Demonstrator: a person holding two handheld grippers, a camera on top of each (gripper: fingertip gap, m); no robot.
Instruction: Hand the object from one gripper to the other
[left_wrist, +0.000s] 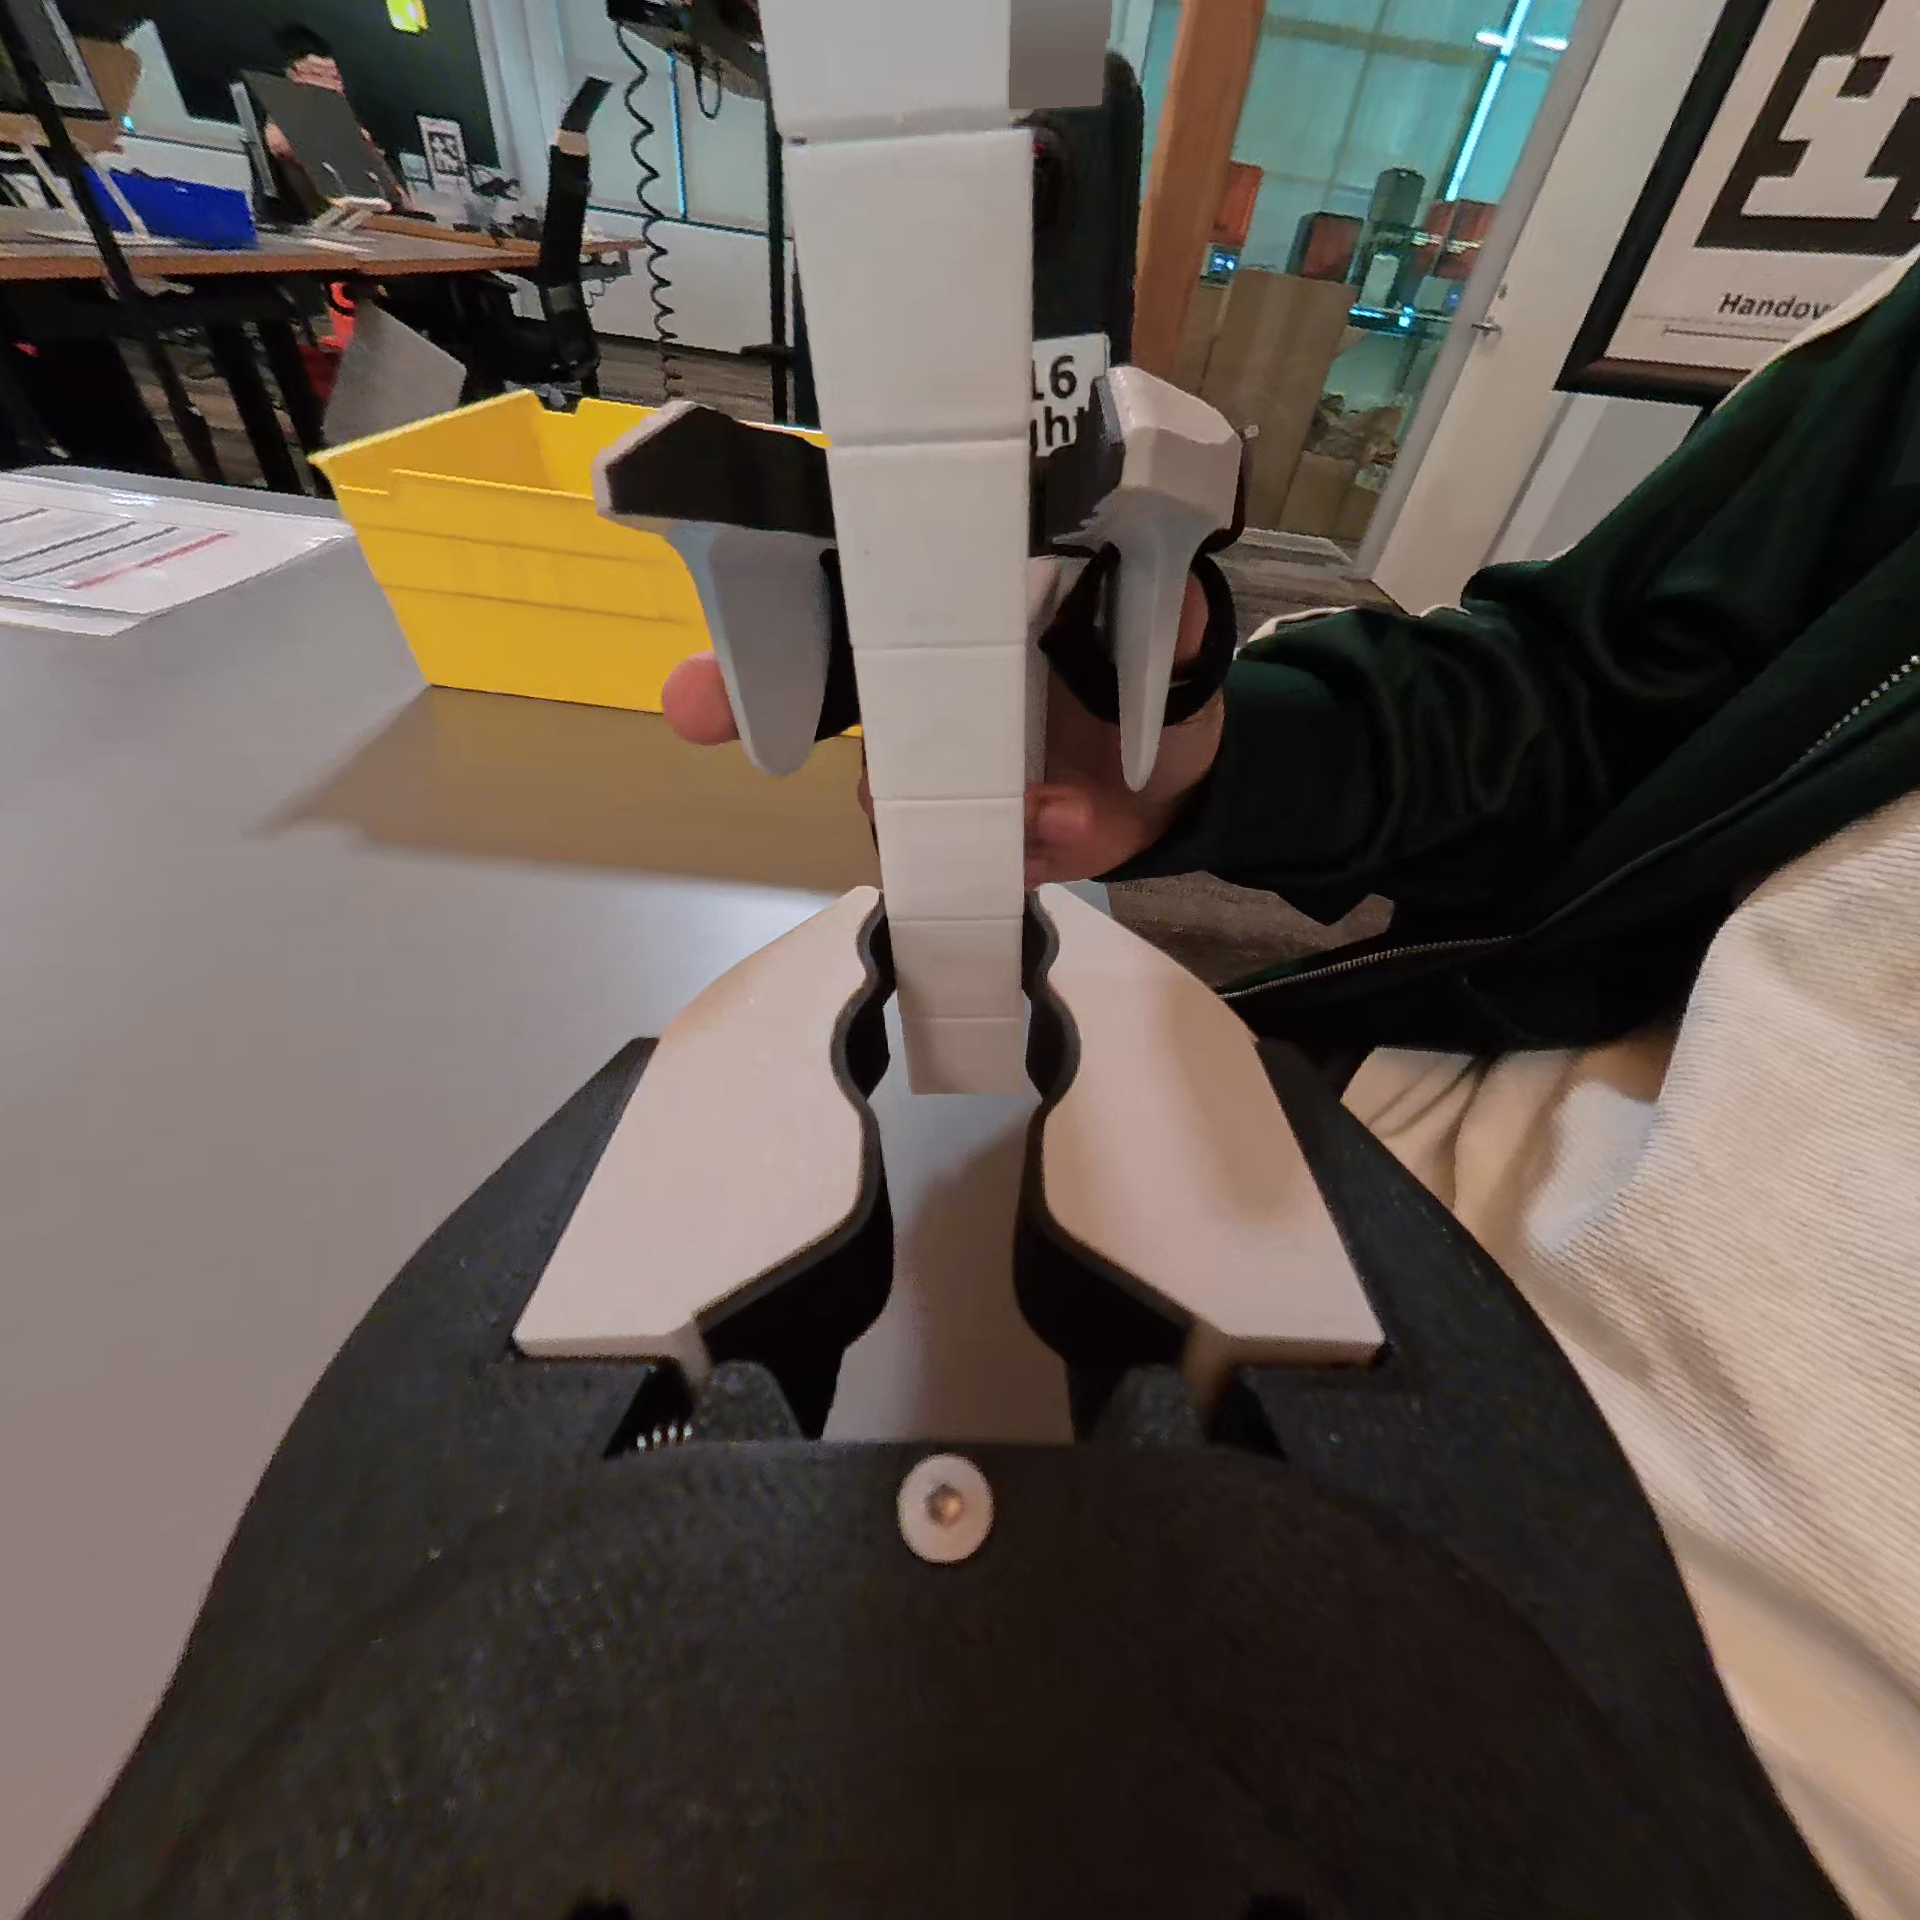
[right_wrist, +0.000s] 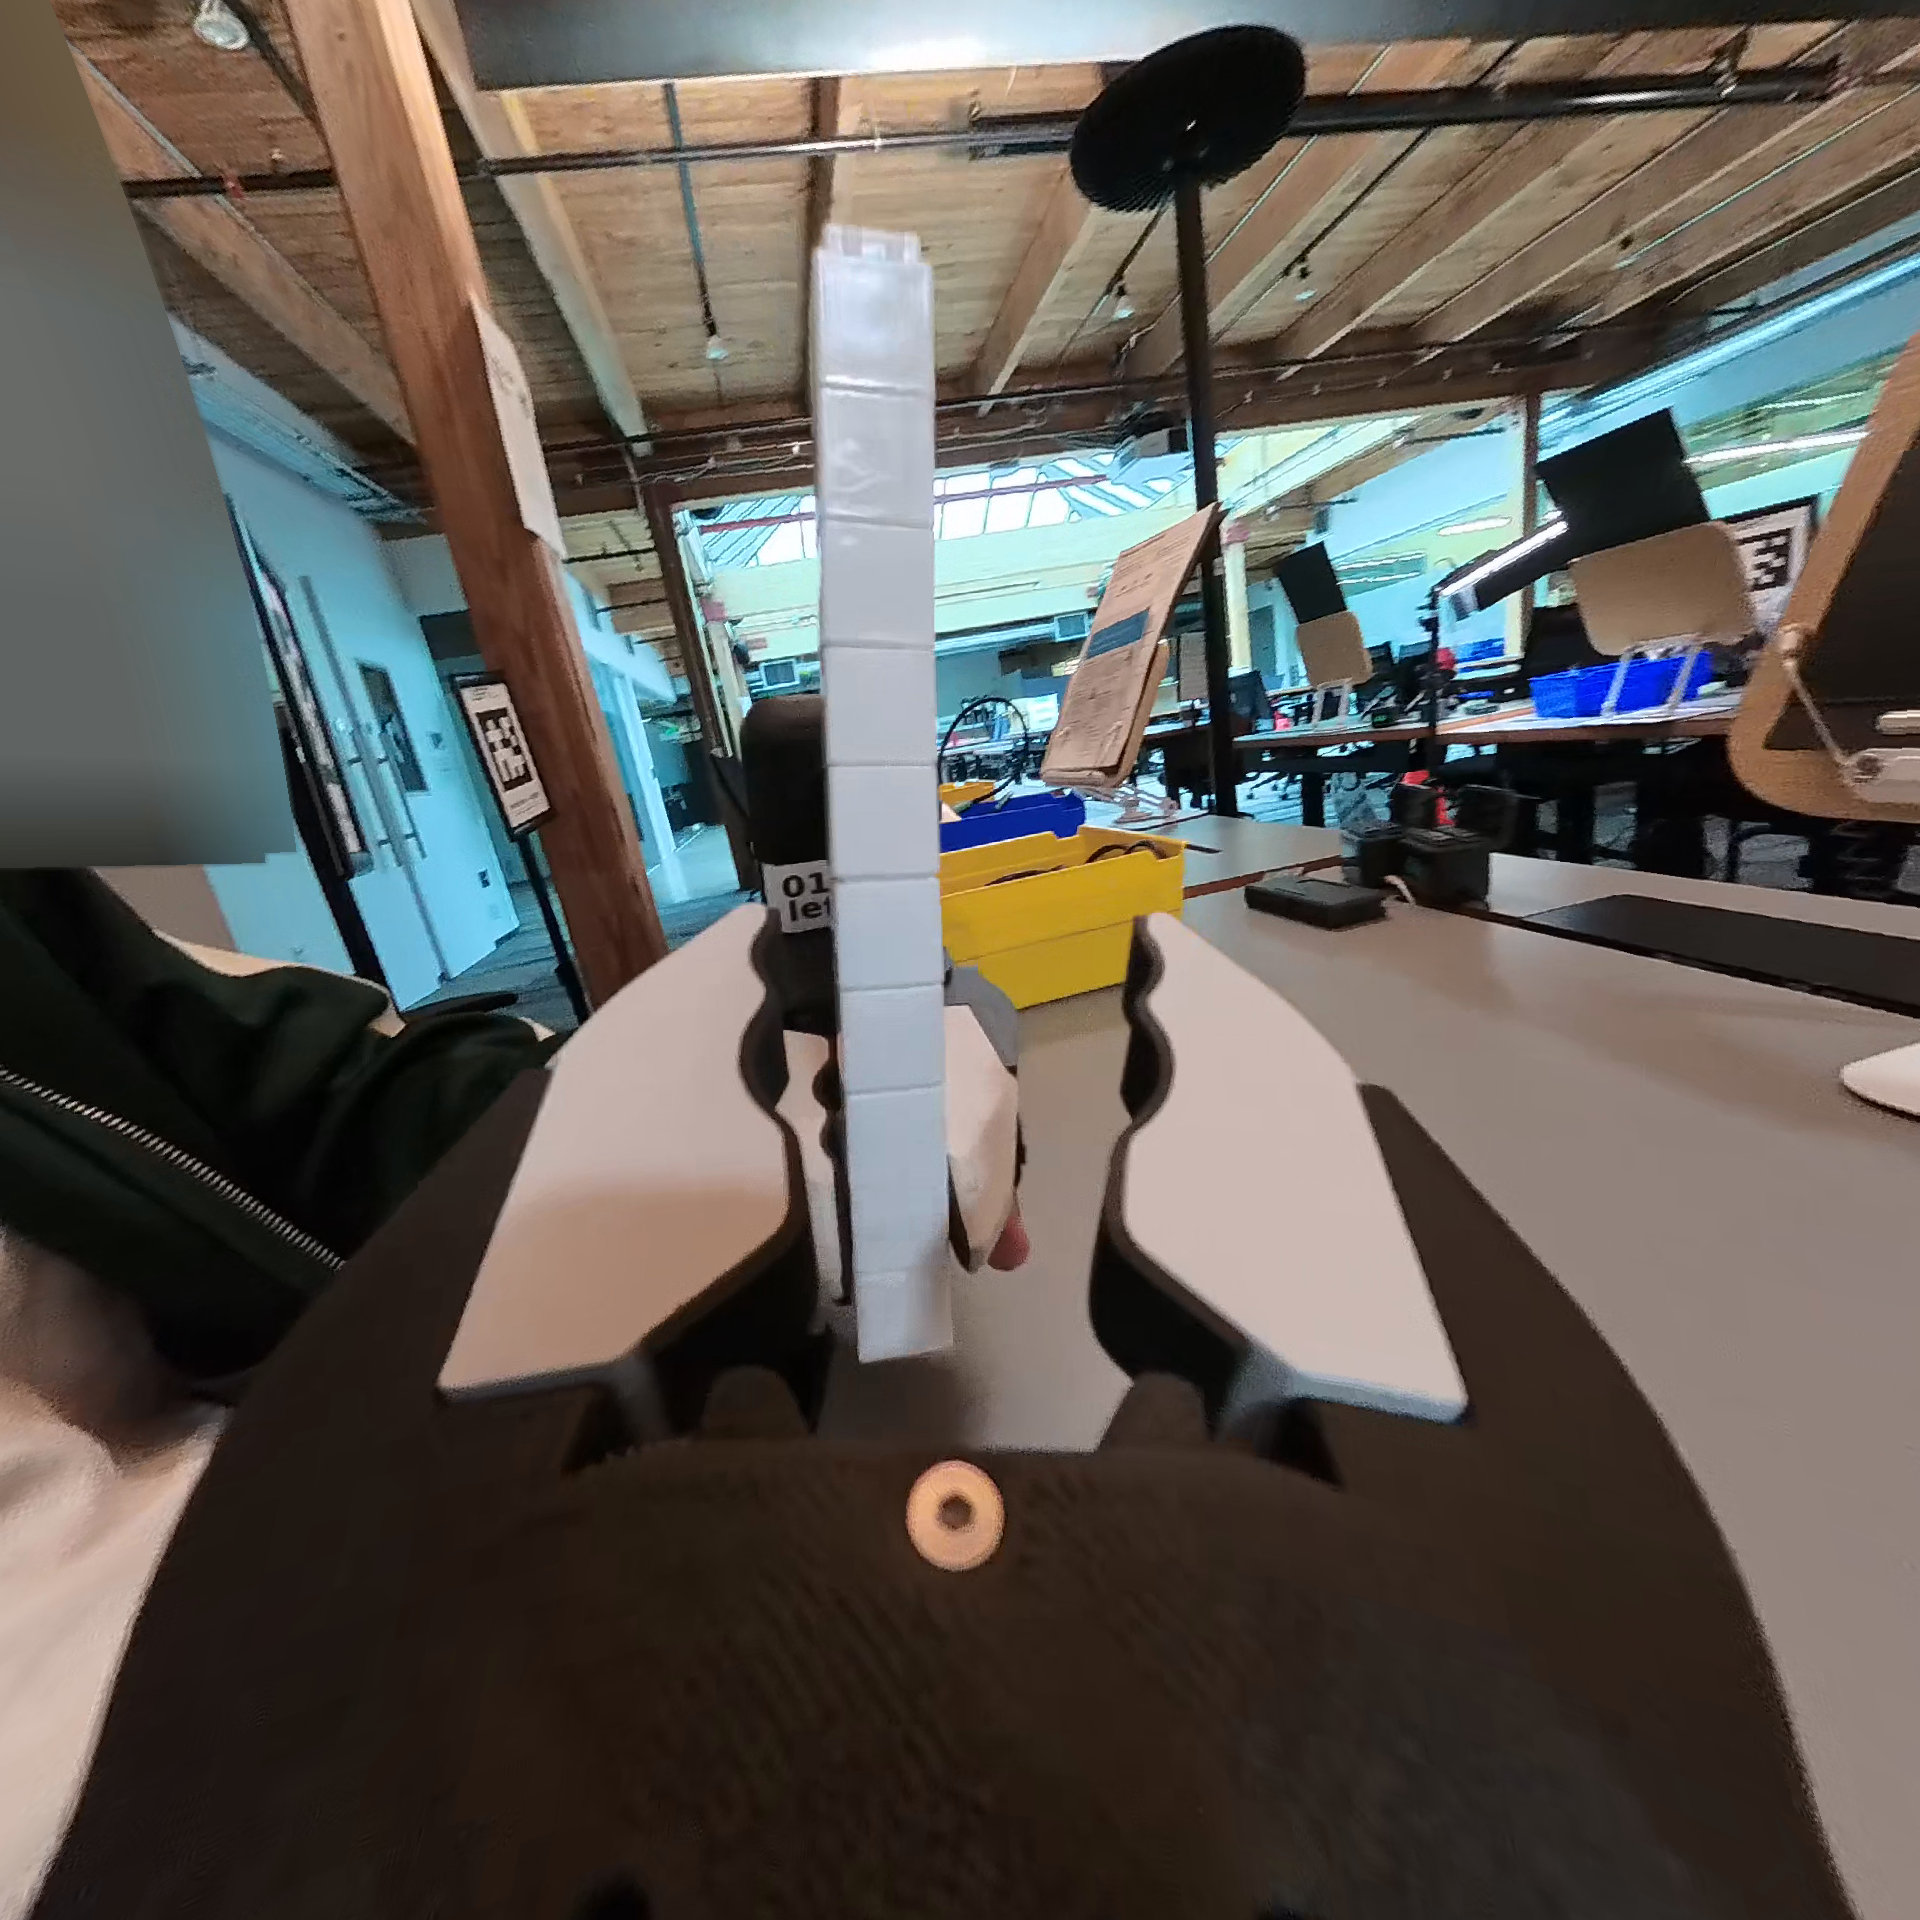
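A tall white stack of blocks (left_wrist: 925, 540) stands upright in the air. My left gripper (left_wrist: 956, 914) is shut on its lower part, and the stack's bottom end hangs just below the fingertips. My right gripper (left_wrist: 956, 769) faces it from behind the stack, with one finger on each side. In the right wrist view the right gripper (right_wrist: 948, 930) is open and the stack (right_wrist: 878, 727) stands between its fingers, nearer the left one, with a gap on the right. One left-gripper finger (right_wrist: 982, 1112) shows behind the stack.
A yellow bin (left_wrist: 499, 540) sits on the grey table (left_wrist: 260, 987) behind the grippers; it also shows in the right wrist view (right_wrist: 1049, 914). A printed sheet (left_wrist: 94, 551) lies at the left. A person's dark green sleeve (left_wrist: 1507, 727) is at the right. Black devices (right_wrist: 1314, 899) lie farther back. Left tips to right tips: about 7 cm.
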